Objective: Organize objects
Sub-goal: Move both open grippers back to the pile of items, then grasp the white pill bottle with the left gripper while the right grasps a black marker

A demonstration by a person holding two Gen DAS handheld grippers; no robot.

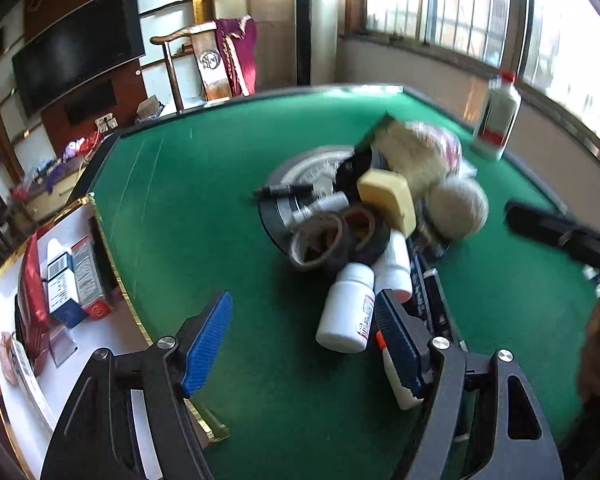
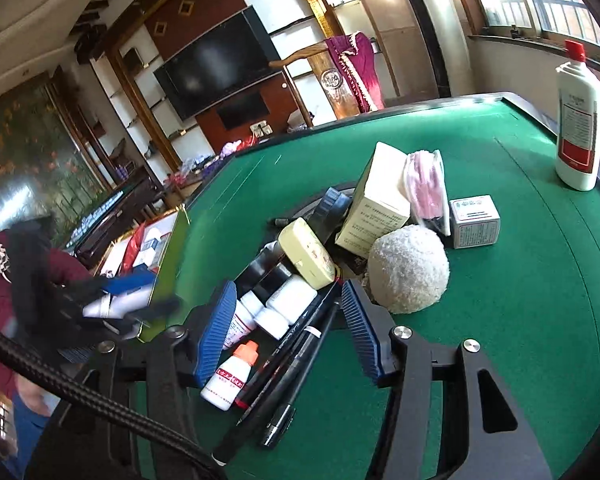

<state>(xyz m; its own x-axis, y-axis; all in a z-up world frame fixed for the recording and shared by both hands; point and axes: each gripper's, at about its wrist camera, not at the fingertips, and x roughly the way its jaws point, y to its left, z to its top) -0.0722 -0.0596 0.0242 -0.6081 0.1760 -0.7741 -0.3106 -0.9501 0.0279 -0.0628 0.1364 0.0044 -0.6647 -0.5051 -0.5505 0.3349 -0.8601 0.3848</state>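
Blue-padded right gripper [image 2: 288,330] is hanging open over the pens and small white bottles [image 2: 272,312], gripping nothing; the left gripper [image 1: 300,336] is likewise open and empty. The pile at centre frame on the green felt table [image 2: 520,300] is mostly awaiting sorting; a few boxes are sitting in the white tray [image 1: 100,344] at lower left.

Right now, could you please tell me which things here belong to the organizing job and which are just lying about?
For the job:
- white fluffy ball
- cream cardboard box
- white pill bottle
- brown tape roll
- black marker pen

Lying about:
- wall-mounted black television
- wooden chair
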